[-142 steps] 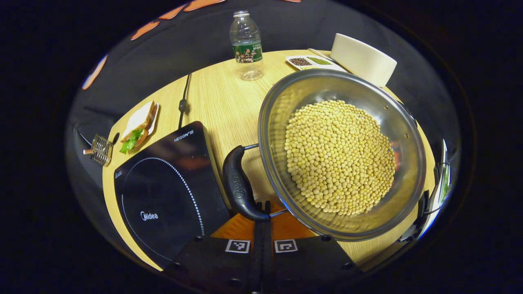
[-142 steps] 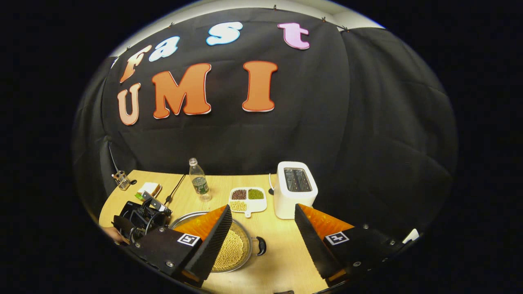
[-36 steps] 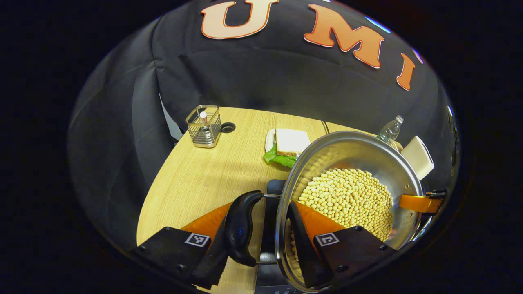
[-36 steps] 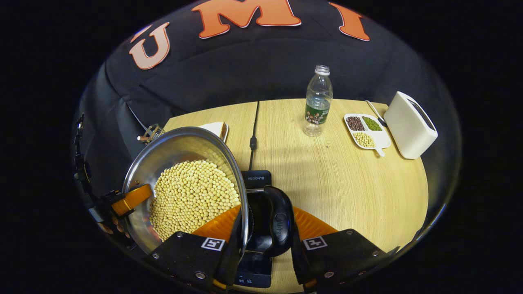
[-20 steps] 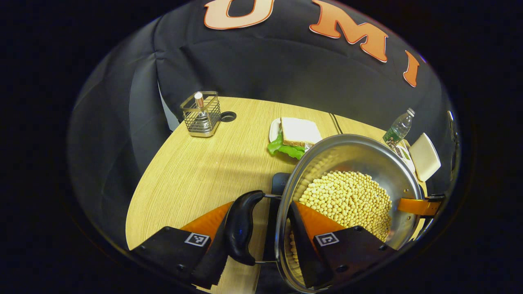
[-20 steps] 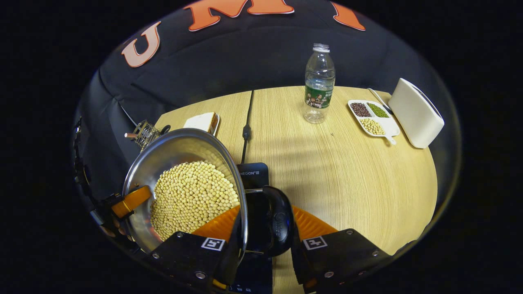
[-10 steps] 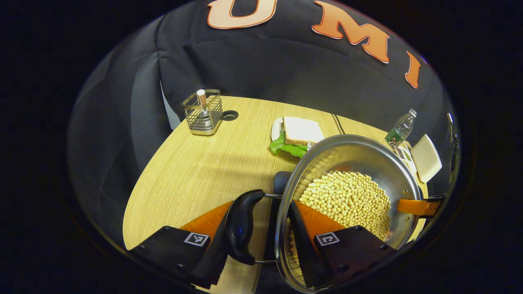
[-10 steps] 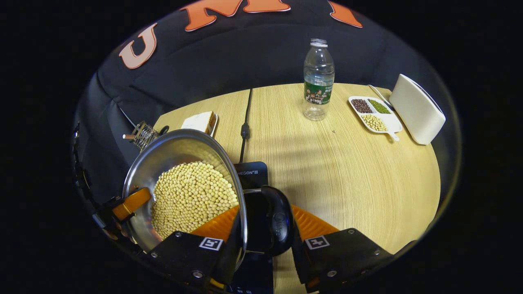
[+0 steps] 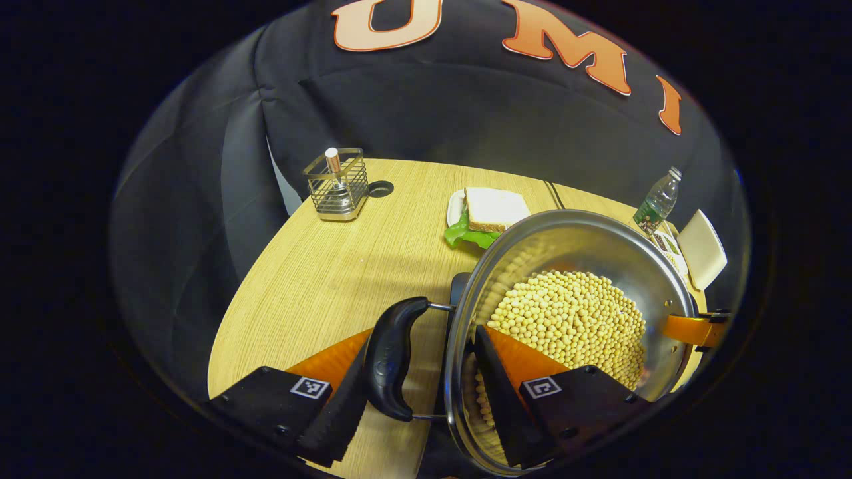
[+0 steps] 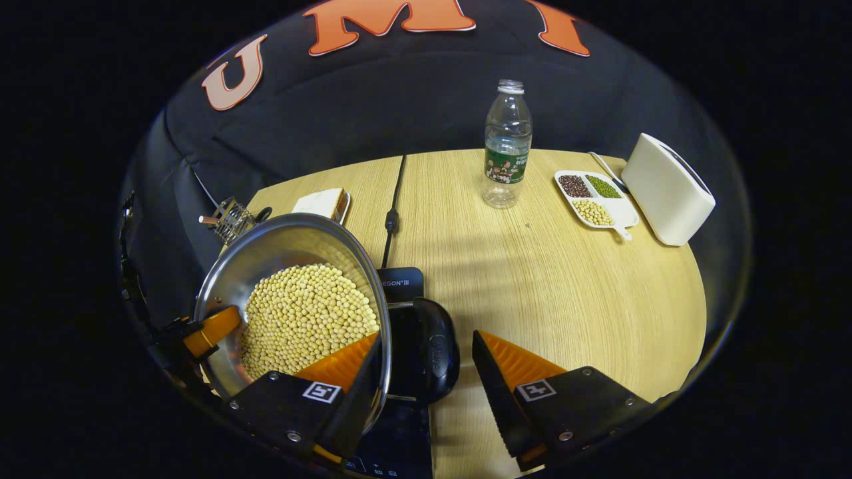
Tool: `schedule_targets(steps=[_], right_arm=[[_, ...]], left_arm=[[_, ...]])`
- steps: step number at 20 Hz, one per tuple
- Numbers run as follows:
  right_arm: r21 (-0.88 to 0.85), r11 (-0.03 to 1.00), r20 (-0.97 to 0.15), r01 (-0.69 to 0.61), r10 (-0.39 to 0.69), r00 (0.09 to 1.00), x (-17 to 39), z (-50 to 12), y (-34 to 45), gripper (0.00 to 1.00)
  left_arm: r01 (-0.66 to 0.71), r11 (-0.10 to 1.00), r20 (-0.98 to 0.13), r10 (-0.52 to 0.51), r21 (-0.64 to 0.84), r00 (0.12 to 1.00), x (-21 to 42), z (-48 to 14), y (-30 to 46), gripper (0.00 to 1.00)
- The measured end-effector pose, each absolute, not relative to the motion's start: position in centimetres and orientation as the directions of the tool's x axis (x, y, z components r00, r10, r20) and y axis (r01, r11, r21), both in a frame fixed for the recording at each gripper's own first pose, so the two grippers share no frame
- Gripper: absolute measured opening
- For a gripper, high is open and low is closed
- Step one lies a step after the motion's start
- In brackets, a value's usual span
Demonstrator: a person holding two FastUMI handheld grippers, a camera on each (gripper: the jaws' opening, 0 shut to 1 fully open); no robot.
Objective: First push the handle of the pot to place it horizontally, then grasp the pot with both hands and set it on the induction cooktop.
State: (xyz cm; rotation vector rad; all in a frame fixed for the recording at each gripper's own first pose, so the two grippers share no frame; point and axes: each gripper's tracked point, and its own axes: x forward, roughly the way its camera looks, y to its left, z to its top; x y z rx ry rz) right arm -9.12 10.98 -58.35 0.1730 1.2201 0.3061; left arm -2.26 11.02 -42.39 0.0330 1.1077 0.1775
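Note:
The steel pot [image 9: 566, 243], filled with soybeans [image 9: 572, 313], rests over the black induction cooktop [image 10: 401, 283], whose edge peeks out by the rim [image 9: 459, 287]. In the left gripper view my left gripper [image 9: 421, 339] stands open. It straddles the pot's black handle [image 9: 389, 359] and rim, one finger outside the handle and one inside the pot. In the right gripper view the pot [image 10: 279, 243] sits at the left. My right gripper [image 10: 426, 338] is open around the opposite handle [image 10: 432, 359], with a clear gap on its right. Each view shows the other gripper's orange finger at the far rim.
A sandwich on a plate [image 9: 489, 209] and a wire basket [image 9: 338, 183] stand beyond the pot on the wooden table [image 9: 333, 279]. A water bottle [image 10: 507, 146], a divided dish of beans [image 10: 592, 196], a white toaster [image 10: 665, 189] and the cooktop's cable [image 10: 393, 206] lie farther back.
Both grippers, shut on the pot's handles half a second ago, have spread their fingers. The right one's gap is plainly wider. The pot has settled slightly lower over the cooktop.

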Motion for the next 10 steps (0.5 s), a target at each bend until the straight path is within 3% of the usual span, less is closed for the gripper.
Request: schedule_targets(steps=[3, 10], right_arm=[[0.292, 0.945, -0.881, -0.146, 0.326, 0.344, -8.7, -57.9, 10.7, 0.86], [0.304, 0.939, -0.814, -0.163, 0.345, 0.467, -6.5, -55.4, 8.6, 0.86]], left_arm=[[-0.123, 0.986, -0.878, 0.158, 0.114, 0.452, -2.2, -41.4, 11.1, 0.92], [-0.108, 0.981, -0.799, 0.196, 0.163, 0.568, -1.6, -34.2, 10.4, 0.97]])
